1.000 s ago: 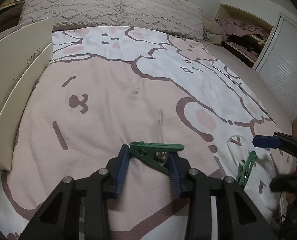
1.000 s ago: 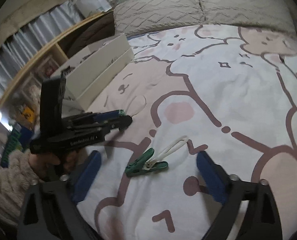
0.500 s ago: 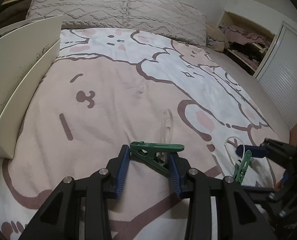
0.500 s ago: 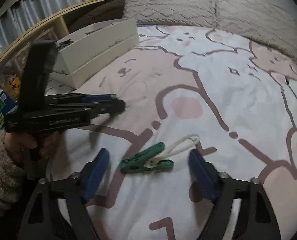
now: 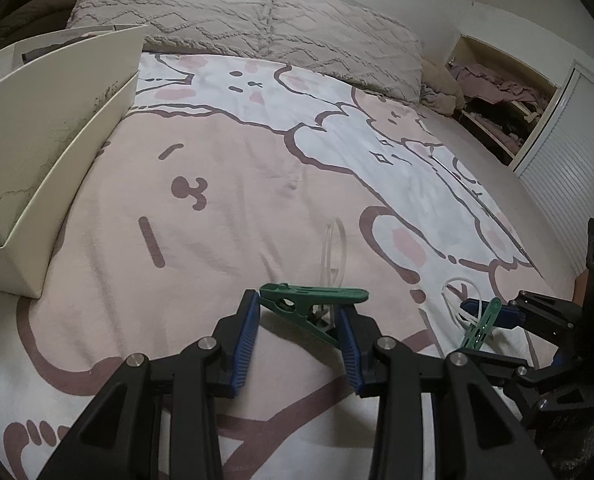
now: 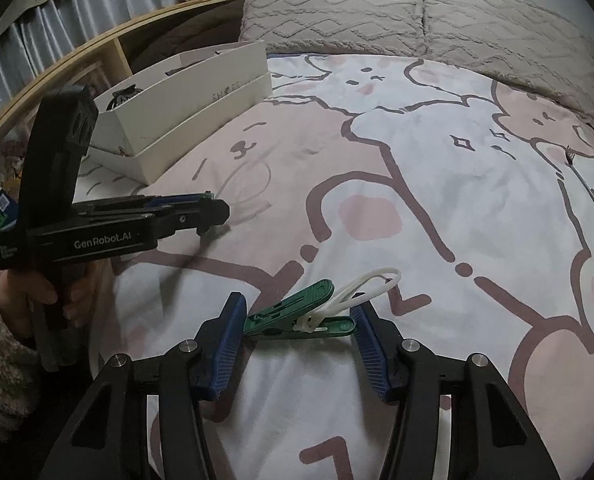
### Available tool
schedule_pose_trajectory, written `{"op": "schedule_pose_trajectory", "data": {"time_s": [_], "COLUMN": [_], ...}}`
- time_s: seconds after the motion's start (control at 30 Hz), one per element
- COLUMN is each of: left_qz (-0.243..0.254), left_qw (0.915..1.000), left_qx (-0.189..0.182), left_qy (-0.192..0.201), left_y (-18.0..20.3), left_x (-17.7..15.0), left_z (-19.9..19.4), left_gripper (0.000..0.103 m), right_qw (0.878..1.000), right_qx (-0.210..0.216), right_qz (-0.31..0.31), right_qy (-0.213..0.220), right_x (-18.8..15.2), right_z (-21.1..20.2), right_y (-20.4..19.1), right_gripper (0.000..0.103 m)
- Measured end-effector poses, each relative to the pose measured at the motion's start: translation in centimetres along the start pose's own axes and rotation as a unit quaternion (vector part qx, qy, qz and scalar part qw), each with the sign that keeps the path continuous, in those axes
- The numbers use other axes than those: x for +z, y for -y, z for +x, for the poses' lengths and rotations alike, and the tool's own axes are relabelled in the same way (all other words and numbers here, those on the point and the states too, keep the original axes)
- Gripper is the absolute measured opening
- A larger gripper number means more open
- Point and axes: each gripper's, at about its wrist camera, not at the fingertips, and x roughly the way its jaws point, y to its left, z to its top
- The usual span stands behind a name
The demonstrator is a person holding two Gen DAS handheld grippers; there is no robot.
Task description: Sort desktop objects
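Observation:
My left gripper (image 5: 299, 322) is shut on a green clothes peg (image 5: 313, 300) with a clear loop (image 5: 333, 248), held just above the cartoon-print bedspread (image 5: 217, 208). A second green peg (image 6: 297, 316) with a white loop (image 6: 369, 284) lies on the bedspread between the blue pads (image 6: 227, 336) of my right gripper (image 6: 299, 312). Its jaws are closing, and the pads stand right at the peg's two ends. In the left wrist view the right gripper (image 5: 493, 332) and that peg (image 5: 481, 326) show at the right edge. The left gripper (image 6: 201, 212) appears from the side in the right wrist view.
A white open box (image 5: 57, 140) (image 6: 185, 112) sits at the bed's left side. Grey pillows (image 5: 257, 20) line the head of the bed. A hand in a fuzzy sleeve (image 6: 37, 296) holds the left gripper. A wall niche with clothes (image 5: 497, 92) lies far right.
The right gripper's jaws have narrowed from wide apart to close around the peg with the white loop. The left gripper keeps its hold on its peg and has barely moved.

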Motion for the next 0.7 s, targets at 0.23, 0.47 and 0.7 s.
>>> {"op": "schedule_pose_trajectory", "data": {"time_s": [0.23, 0.47, 0.7], "left_qz": [-0.005, 0.003, -0.005], "left_qw": [0.9999, 0.9991, 0.9975], "left_qx": [0.002, 0.009, 0.021], "left_qy": [0.015, 0.041, 0.068], "left_y": [-0.3, -0.4, -1.3], "left_x": [0.4, 1.1, 1.2], "left_z": [-1.4, -3.9, -6.8], "left_gripper": [0.038, 0.038, 0.038], "right_qw": [1.000, 0.999, 0.999], "right_qx": [-0.002, -0.002, 0.016], "right_qz": [0.013, 0.031, 0.032], "right_qy": [0.007, 0.026, 0.037], "right_x": [0.6, 2.2, 3.9], "right_z": [-0.5, -1.3, -1.5], "right_y": [0.1, 0.0, -1.6], "right_gripper": [0.055, 0.055, 0.055]}}
